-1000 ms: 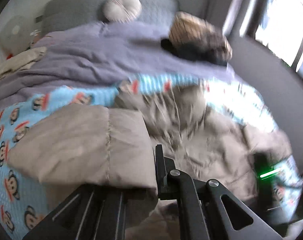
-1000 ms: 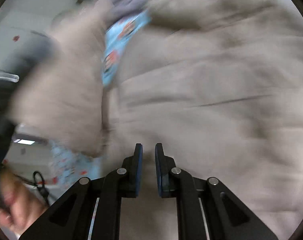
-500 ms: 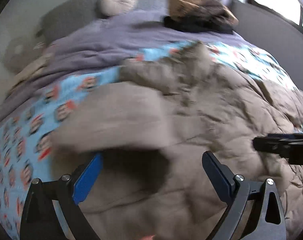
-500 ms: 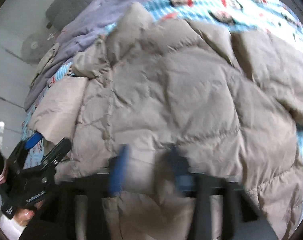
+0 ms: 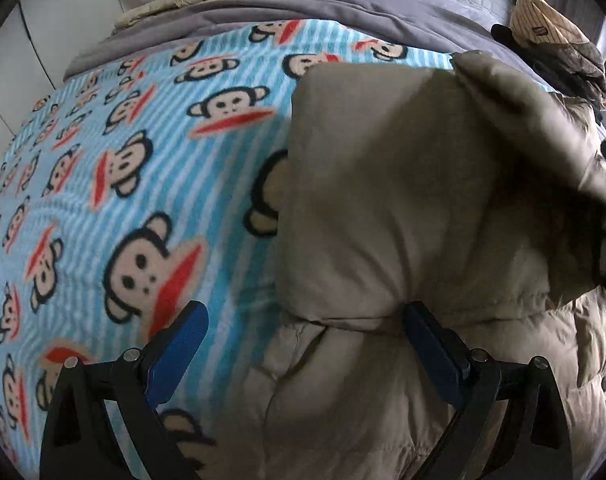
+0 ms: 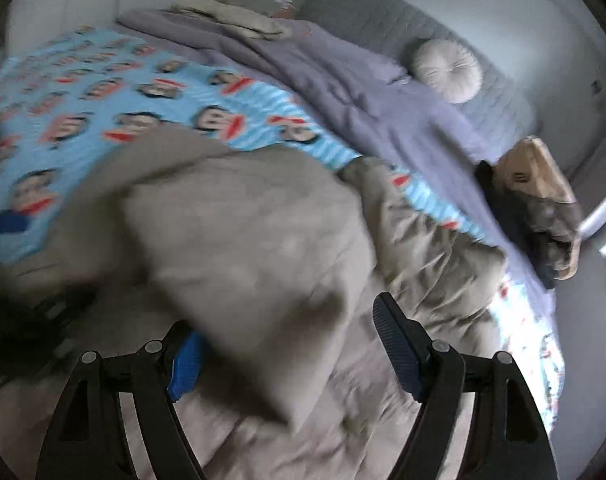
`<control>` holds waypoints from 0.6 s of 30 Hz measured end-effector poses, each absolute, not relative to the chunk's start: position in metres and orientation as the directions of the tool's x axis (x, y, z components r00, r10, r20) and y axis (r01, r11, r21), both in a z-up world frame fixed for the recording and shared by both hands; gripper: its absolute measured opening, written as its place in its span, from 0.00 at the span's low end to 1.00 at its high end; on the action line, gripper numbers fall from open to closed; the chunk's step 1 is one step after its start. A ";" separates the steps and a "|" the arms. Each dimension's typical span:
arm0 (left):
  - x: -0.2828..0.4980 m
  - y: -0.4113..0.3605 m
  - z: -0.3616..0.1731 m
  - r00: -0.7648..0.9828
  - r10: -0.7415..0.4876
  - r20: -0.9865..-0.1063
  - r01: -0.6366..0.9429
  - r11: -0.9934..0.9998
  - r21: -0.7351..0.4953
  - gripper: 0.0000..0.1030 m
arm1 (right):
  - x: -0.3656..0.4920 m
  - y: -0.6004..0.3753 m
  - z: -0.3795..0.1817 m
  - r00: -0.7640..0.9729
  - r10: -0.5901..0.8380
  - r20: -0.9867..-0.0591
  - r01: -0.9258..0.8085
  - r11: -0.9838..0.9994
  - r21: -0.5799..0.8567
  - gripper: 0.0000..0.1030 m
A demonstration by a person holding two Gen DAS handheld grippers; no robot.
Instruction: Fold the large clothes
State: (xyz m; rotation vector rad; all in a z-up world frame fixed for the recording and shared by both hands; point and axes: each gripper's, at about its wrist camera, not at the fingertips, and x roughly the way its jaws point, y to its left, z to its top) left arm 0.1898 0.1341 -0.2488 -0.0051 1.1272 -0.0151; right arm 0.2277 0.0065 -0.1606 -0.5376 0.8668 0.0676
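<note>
A beige puffer jacket lies on a blue monkey-print blanket spread over the bed. One padded part is folded over the jacket's body. My left gripper hangs open and wide over the jacket's left edge: one blue pad is above the blanket, and the other is against a crease of the jacket. In the right wrist view the jacket is blurred. A flap of it lies loose between the fingers of my right gripper, whose jaws are opening. The flap partly hides the left pad.
A purple-grey duvet covers the far half of the bed, below a grey headboard and a round cushion. A pile of folded clothes sits at the far right, and folded beige cloth at the far left.
Both grippers were shut a second ago and now stand open. The lifted jacket part has dropped onto the body. The left view has swung down to the jacket's left edge.
</note>
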 end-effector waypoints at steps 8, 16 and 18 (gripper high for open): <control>0.206 0.178 -0.209 0.430 -0.347 -0.833 0.017 0.926 -0.377 0.96 | 0.249 -0.170 -0.166 0.493 0.076 -0.866 0.273 0.932 0.237 0.07; 0.308 0.199 -0.234 0.317 -0.569 -0.759 -0.059 0.786 -0.615 0.96 | 0.242 -0.214 -0.195 0.468 0.190 -0.863 0.333 0.867 0.371 0.06; 0.317 0.182 -0.239 0.304 -0.591 -0.747 -0.052 0.773 -0.633 0.91 | 0.240 -0.209 -0.195 0.463 0.172 -0.870 0.312 0.887 0.341 0.06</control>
